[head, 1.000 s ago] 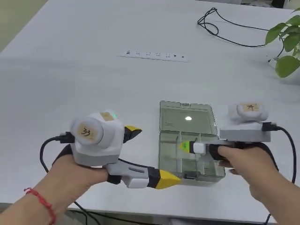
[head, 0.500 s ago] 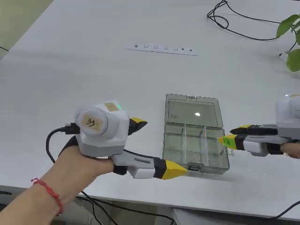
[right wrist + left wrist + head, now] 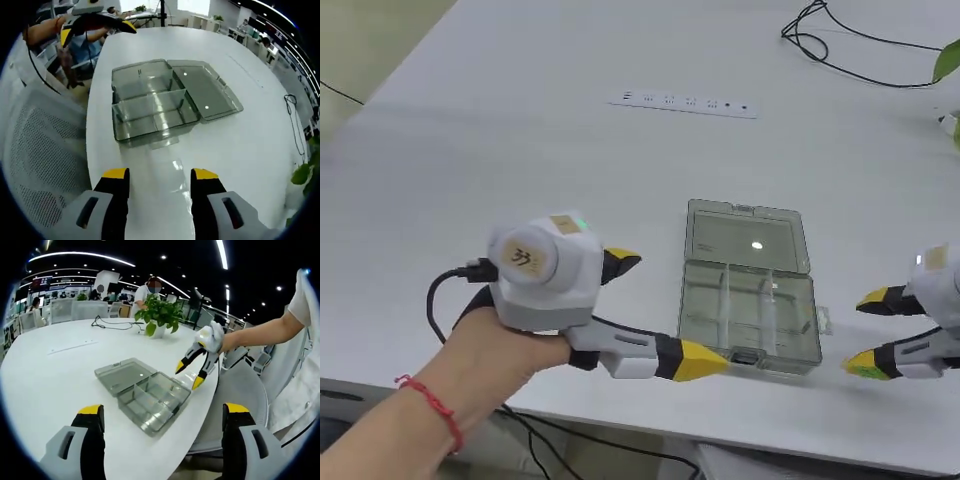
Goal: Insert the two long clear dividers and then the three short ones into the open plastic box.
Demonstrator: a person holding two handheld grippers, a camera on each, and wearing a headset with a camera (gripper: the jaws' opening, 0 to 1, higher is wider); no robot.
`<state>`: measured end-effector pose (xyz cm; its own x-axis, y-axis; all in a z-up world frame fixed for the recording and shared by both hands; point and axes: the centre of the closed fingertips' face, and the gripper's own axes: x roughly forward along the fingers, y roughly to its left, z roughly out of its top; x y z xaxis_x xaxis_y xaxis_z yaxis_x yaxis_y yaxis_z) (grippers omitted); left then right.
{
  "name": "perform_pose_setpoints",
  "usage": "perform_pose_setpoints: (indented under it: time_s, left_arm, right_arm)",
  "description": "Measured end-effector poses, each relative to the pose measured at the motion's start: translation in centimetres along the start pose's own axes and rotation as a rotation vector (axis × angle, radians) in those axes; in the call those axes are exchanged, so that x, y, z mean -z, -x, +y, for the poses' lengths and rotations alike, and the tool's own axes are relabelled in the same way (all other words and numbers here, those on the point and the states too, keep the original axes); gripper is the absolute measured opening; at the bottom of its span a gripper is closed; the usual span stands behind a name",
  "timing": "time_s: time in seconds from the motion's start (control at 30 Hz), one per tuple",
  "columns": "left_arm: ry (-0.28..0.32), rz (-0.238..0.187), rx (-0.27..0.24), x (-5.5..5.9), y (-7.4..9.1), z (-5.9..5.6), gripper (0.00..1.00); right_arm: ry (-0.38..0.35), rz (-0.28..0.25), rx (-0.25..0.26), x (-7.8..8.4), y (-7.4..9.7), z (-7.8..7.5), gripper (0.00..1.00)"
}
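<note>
Clear dividers [image 3: 725,306] faint inside open plastic box [image 3: 790,358]

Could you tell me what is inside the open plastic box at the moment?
Inside the plastic box stand clear dividers that split it into compartments, which look empty. How many dividers are seated I cannot tell: the clear walls blur together.

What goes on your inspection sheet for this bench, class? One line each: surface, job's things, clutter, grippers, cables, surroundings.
Surface: white table.
Job's things: open plastic box, lid laid flat; clear dividers stand inside, count unclear; small clear piece beside the box.
Clutter: power strip.
Grippers: left gripper and right gripper both open, empty, apart from the box.
Cables: black cable at the far edge; lead on the left gripper.
Surroundings: plant, mesh chair, a person beyond.
</note>
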<state>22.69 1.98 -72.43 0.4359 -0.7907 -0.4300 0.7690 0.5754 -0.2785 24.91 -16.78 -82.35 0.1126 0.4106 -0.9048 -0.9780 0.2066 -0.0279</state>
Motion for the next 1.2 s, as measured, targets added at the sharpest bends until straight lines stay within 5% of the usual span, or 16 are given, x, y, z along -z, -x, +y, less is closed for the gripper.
perform_pose_setpoints:
  time_s: [0.1,0.4,0.67,1.03,1.2]
  left_arm:
    - [0.003,0.000,-0.003,0.1,0.1,-0.1,1.00]
    - [0.007,-0.007,-0.012,0.1,0.4,-0.1,1.00]
    - [0.006,-0.007,-0.012,0.1,0.4,-0.1,1.00]
    - [0.003,-0.011,-0.008,0.0,0.4,-0.1,1.00]
    - [0.002,-0.012,-0.005,-0.1,0.4,-0.2,1.00]
  right_arm:
    - [0.077,0.040,-0.013,0.5,-0.6,-0.2,0.49]
    - [0.139,0.122,-0.041,2.0,-1.6,-0.4,0.46]
    - [0.115,0.115,-0.062,2.2,-1.5,-0.7,0.40]
    - [0.088,0.117,-0.020,2.2,-1.1,-0.8,0.33]
    - [0.073,0.071,0.008,1.3,0.0,-0.5,0.33]
